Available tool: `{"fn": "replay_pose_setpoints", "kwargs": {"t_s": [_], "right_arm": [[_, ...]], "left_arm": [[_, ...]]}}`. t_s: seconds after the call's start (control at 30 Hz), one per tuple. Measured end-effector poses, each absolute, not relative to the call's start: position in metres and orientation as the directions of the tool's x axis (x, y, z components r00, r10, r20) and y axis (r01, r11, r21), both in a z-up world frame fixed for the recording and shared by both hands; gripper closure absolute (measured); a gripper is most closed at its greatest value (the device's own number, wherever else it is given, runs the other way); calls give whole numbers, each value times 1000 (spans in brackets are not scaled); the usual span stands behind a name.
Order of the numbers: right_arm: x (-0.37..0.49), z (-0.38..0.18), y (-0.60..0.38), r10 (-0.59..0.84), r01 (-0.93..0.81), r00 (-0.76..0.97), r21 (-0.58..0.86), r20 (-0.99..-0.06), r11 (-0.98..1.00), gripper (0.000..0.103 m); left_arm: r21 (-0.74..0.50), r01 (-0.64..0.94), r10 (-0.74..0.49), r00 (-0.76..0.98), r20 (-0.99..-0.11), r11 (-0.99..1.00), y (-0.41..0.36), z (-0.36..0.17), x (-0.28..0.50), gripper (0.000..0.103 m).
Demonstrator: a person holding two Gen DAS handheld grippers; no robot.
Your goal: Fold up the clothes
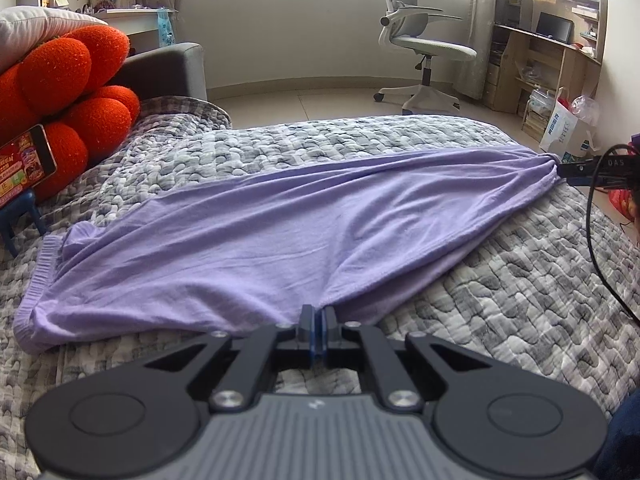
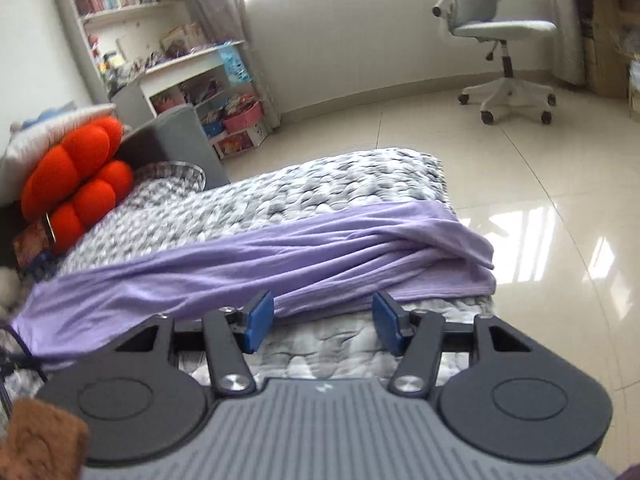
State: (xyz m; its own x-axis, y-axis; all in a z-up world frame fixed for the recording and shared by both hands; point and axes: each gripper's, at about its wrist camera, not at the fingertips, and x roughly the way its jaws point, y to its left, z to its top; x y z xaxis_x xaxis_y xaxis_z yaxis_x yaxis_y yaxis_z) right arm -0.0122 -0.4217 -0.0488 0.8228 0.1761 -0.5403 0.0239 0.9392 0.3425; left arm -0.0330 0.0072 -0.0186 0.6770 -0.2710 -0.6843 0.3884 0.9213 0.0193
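Observation:
A lilac garment (image 1: 260, 248) lies stretched across the grey quilted bed (image 1: 520, 300), its ribbed hem at the left. My left gripper (image 1: 319, 314) is shut on the garment's near edge, and the cloth fans out from the pinch. The cloth's far right end is gathered at the bed's edge, right beside my right gripper (image 1: 576, 170). In the right wrist view the right gripper (image 2: 324, 320) is open, blue pads (image 2: 260, 316) well apart, with only quilt between them. The garment (image 2: 280, 264) lies just beyond the pads, its end drooping over the bed's corner.
Orange knotted cushions (image 1: 72, 80) and a lit phone (image 1: 24, 164) on a small blue stand sit at the bed's left. A grey office chair (image 1: 424, 40) and a wooden desk (image 1: 552, 60) stand beyond. Glossy floor (image 2: 520, 200) drops off right of the bed. A black cable (image 1: 600, 260) hangs at right.

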Motion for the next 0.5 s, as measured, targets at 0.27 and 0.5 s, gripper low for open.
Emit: {"fn": "replay_pose_setpoints", "kwargs": {"t_s": [0.27,0.5], "right_arm": [[-13,-39,-468,80,62,852,251,-517,966,44],[22,-47,-447,101,-160,812,-54,-575,986,68]], "left_arm": [[-48,403,-324,653,-684,914,26,-3,-34,93],[-100,362,-330,661,-673,927,26,0,-5,92]]}}
